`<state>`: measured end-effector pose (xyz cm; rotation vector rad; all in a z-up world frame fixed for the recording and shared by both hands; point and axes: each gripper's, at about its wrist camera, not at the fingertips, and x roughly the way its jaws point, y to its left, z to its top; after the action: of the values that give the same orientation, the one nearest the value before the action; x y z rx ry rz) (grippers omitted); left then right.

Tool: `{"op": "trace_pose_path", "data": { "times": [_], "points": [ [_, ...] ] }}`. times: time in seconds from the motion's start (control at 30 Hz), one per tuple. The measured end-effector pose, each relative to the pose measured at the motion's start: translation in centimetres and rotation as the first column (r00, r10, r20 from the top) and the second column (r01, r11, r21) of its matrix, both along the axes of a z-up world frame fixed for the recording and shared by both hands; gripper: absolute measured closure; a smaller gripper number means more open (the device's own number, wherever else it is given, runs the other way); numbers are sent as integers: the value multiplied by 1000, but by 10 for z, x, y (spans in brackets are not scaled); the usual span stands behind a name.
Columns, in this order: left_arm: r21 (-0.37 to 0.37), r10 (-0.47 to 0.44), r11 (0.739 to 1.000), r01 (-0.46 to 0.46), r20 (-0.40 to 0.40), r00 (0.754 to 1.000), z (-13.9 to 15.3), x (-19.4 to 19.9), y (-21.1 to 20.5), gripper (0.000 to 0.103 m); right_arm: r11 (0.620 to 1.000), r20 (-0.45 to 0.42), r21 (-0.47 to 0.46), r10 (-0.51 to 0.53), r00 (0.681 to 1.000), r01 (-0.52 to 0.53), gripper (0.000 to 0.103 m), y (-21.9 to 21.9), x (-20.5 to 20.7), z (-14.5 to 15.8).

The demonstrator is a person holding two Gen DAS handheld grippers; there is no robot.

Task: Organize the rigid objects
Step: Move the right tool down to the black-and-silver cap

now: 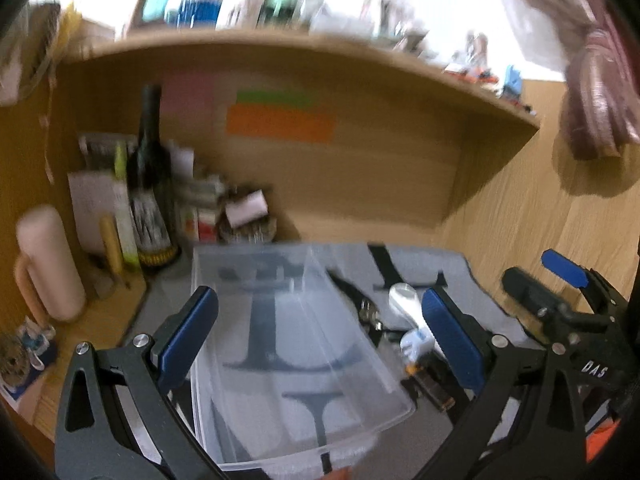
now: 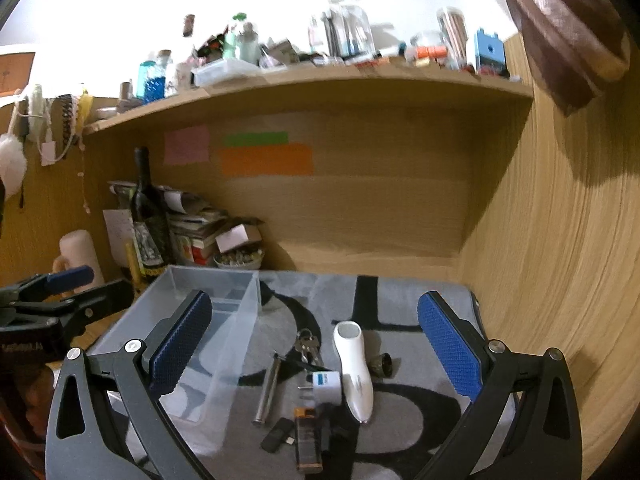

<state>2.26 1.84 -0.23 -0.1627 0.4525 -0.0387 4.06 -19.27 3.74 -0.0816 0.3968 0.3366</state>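
Observation:
A clear plastic bin (image 2: pixel 240 320) stands empty on a grey patterned mat (image 2: pixel 420 304); it also shows in the left wrist view (image 1: pixel 296 412). Right of it lie a white handheld device (image 2: pixel 354 372), a white travel adapter (image 2: pixel 325 387), keys (image 2: pixel 308 346), a metal rod (image 2: pixel 269 390), a black-and-orange lighter (image 2: pixel 307 440), a small black part (image 2: pixel 276 436) and a dark cap (image 2: pixel 382 364). My right gripper (image 2: pixel 316 352) is open above these items. My left gripper (image 1: pixel 320 340) is open above the bin. The white device (image 1: pixel 406 306) shows beside it.
A dark wine bottle (image 2: pixel 148 216), stacked boxes (image 2: pixel 200 236), a bowl (image 2: pixel 238 258) and a pale cylinder (image 2: pixel 80 252) crowd the back left corner. A wooden shelf (image 2: pixel 320 84) full of clutter hangs overhead. A wooden wall (image 2: pixel 560 260) bounds the right side.

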Motion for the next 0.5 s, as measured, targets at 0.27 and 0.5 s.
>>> {"op": "trace_pose_path", "data": {
  "times": [0.27, 0.5],
  "points": [
    [73, 89, 994, -77, -166, 982, -28, 30, 42, 19, 998, -131, -48, -48, 990, 42, 0, -13, 32, -26],
    [96, 115, 991, -89, -305, 945, -62, 47, 73, 57, 994, -242, -95, -82, 967, 61, 0, -24, 69, -50]
  ]
}}
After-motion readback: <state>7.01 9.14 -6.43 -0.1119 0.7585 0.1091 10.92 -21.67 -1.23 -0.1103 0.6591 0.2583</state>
